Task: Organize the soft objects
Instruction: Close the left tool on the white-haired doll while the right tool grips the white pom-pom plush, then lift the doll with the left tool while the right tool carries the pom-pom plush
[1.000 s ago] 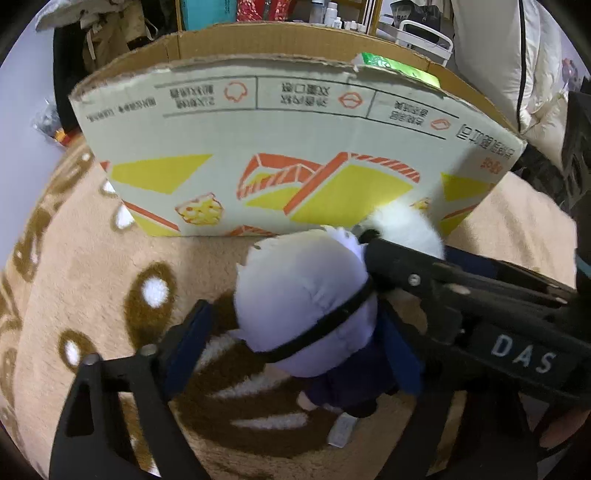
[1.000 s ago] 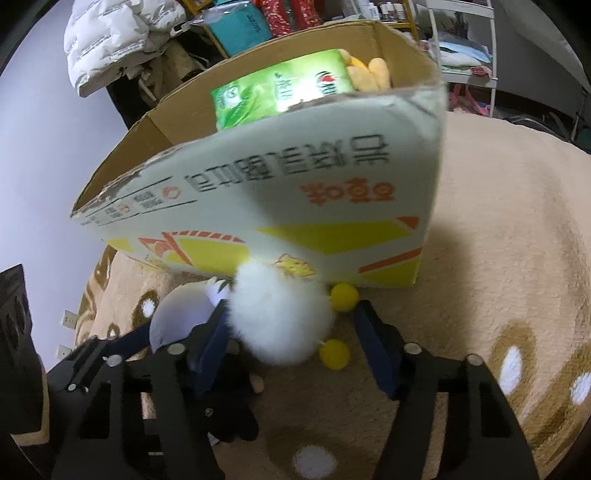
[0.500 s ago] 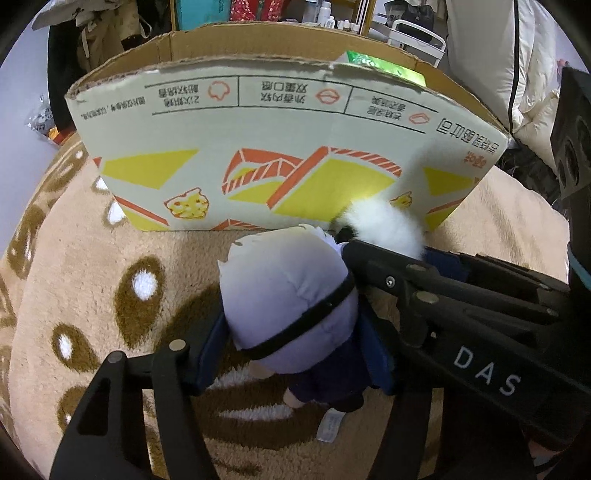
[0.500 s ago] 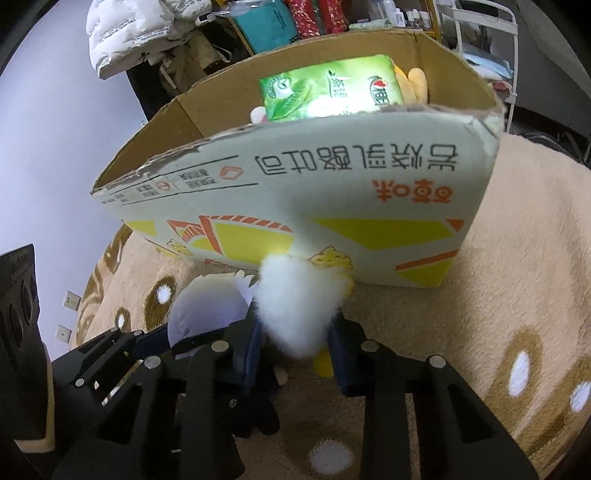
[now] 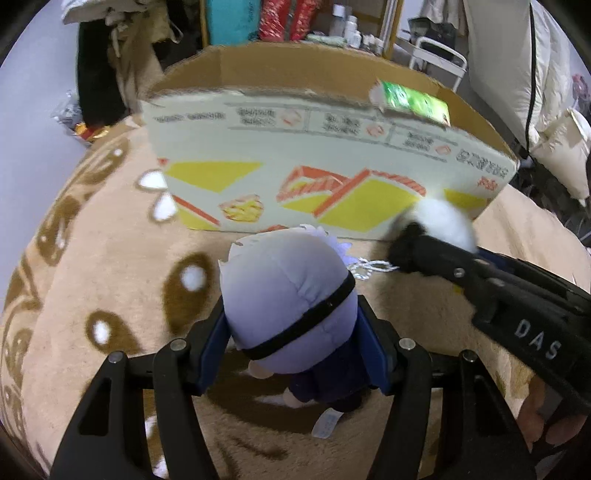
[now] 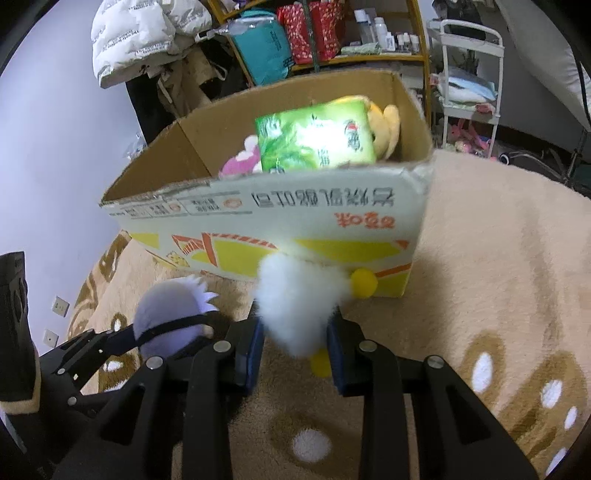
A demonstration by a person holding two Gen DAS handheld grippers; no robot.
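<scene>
My left gripper [image 5: 291, 350] is shut on a plush doll [image 5: 288, 295] with a pale lilac head, a black band and a dark blue body, lifted off the rug. In the right wrist view the same doll [image 6: 166, 317] shows at lower left. My right gripper [image 6: 295, 347] is shut on a fluffy white plush toy [image 6: 295, 299] with yellow pom-pom feet [image 6: 364, 282]; from the left wrist view this white toy [image 5: 443, 221] sits at the right. Behind both stands an open cardboard box [image 6: 280, 221] holding a green packet [image 6: 317, 138], a yellow plush and a pink one.
A beige rug with brown and white patterns [image 6: 498, 280] covers the floor. Shelves with bags and bottles [image 6: 314, 33], a white puffy jacket [image 6: 136, 33] and a white metal trolley [image 6: 472, 81] stand behind the box. A hand shows at the lower right of the left wrist view.
Both grippers closed on their toys and then rose with them: the left on the lilac-headed doll, the right on the white fluffy toy. The box looks lower and its inside shows more.
</scene>
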